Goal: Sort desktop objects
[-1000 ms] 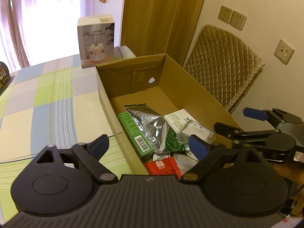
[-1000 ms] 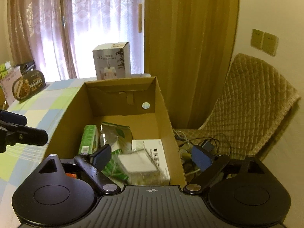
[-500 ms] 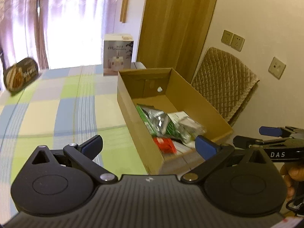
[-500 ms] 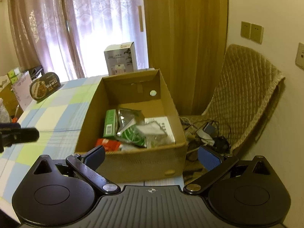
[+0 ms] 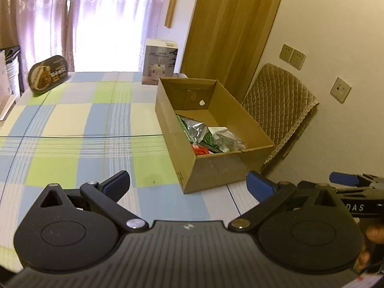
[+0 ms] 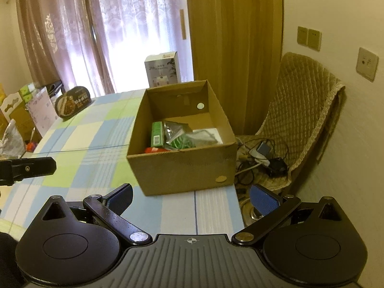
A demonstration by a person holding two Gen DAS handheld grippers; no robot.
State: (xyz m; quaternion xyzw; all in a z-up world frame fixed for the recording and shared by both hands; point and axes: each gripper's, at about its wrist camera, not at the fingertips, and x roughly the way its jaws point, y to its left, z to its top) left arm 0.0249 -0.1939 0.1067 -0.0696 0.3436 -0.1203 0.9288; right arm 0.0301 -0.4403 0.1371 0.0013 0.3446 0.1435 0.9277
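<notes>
Our left gripper [image 5: 188, 183] gapes wide, empty, above the checked blue-green-white tablecloth [image 5: 72, 124]. Ahead, right of its fingers, sits the open brown cardboard box [image 5: 211, 168] holding packets. Our right gripper [image 6: 192, 198], equally wide and empty, faces that box.

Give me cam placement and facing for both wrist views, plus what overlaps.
Left wrist: rides the left tongs, open and empty, above the near table edge, facing the cardboard box from its left; the right tongs and fingers show at far right.
Right wrist: rides the right tongs, open and empty, facing the cardboard box nearly head-on; a left tongs finger shows at far left.
Shared: box, white carton, checked tablecloth, quilted chair.
</notes>
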